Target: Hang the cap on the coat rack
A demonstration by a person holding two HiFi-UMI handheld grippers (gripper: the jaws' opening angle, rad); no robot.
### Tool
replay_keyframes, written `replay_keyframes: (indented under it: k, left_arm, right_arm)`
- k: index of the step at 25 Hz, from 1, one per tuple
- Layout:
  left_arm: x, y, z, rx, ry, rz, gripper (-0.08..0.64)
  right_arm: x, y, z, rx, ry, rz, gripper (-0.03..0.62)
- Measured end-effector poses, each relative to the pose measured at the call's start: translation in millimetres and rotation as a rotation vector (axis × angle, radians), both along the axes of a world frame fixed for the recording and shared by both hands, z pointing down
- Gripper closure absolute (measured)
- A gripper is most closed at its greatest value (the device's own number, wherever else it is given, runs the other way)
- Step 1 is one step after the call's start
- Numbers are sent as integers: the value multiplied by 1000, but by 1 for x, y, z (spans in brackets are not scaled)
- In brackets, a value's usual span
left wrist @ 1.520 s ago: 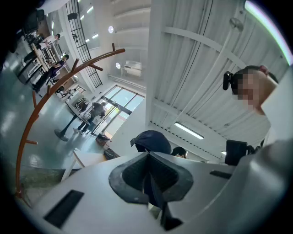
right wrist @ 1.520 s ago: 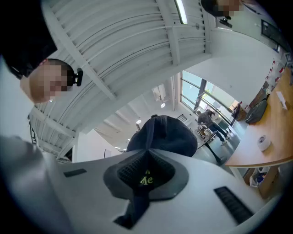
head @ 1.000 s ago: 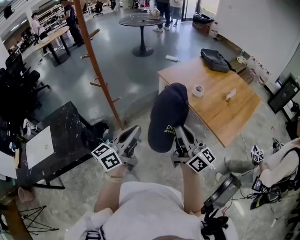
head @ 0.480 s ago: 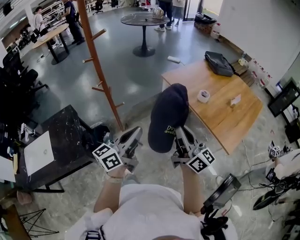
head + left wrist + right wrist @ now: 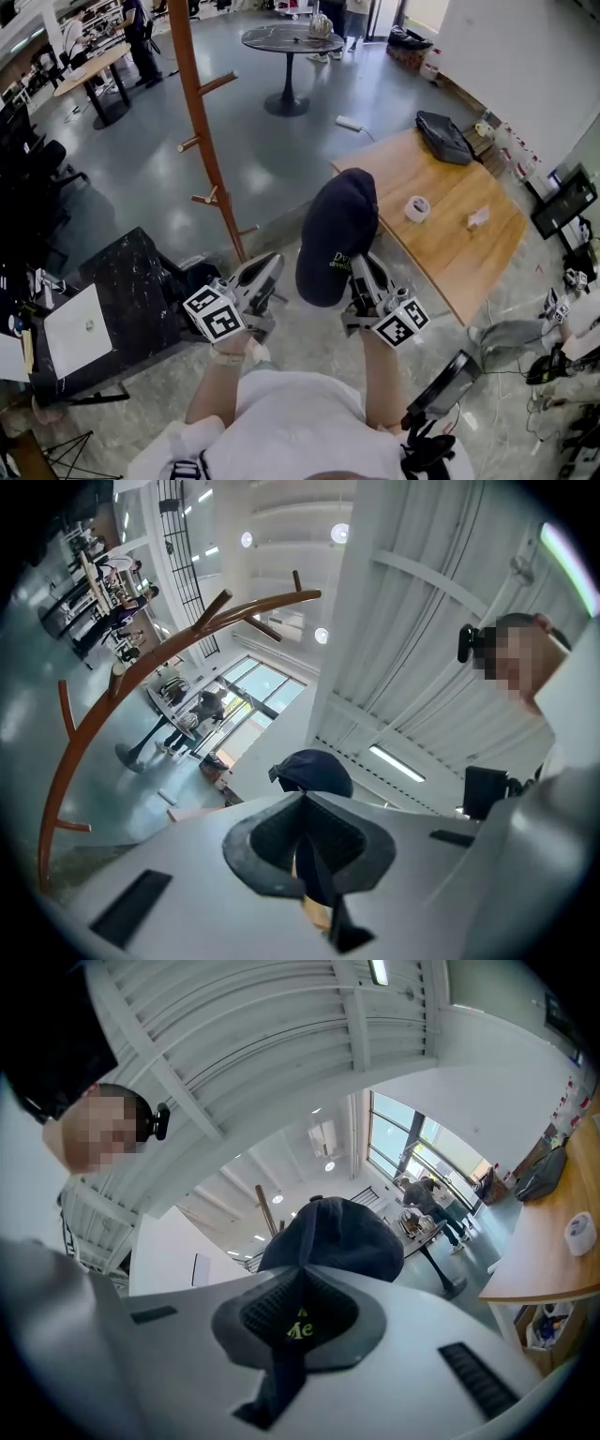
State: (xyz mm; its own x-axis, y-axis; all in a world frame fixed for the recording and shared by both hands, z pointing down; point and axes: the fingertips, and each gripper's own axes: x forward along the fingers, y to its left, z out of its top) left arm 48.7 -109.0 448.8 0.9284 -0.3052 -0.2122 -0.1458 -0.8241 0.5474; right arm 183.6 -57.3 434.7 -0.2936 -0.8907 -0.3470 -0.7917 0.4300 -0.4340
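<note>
Over the last second the coat rack (image 5: pixel 202 131) drew slightly nearer and the table (image 5: pixel 450 216) slid right, so the person was likely closing in. The cap (image 5: pixel 337 230) stayed clamped by its brim in the right gripper (image 5: pixel 362 274), still apart from any peg. The left gripper (image 5: pixel 260 277) was closed on nothing.

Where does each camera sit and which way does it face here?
Head view: on the person's head, facing steeply down; shows both forearms, the left gripper, and the right gripper holding the cap.
Left gripper view: on the left gripper, aimed up past its shut jaws at the ceiling; shows the person's head.
Right gripper view: on the right gripper, aimed up along jaws shut on the cap; shows the person's head.
Shared: all three show the cap and coat rack.
</note>
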Motion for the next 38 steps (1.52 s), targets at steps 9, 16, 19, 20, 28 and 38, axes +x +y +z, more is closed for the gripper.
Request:
replay_keyframes:
  k: [9, 16, 19, 20, 28, 38]
  left_arm:
    - [-29, -90, -4, 13, 18, 56, 551]
    - [-47, -136, -7, 32, 10, 97, 551]
    - [-51, -148, -12, 45, 15, 105, 551]
    - [-50, -148, -14, 51, 17, 109, 551]
    - [-39, -143, -50, 122, 27, 108, 551]
    - [-24, -137, -141, 261, 32, 14, 551]
  right_arm:
    - [-34, -90, -5, 7, 21, 46, 561]
    - [-52, -146, -5, 11, 24, 87, 561]
    - [-55, -158, -10, 23, 27, 95, 561]
    - [-55, -160, -13, 28, 33, 94, 561]
    - [-49, -163, -46, 90, 62, 75, 561]
    - [-38, -166, -141, 254, 56, -24, 561]
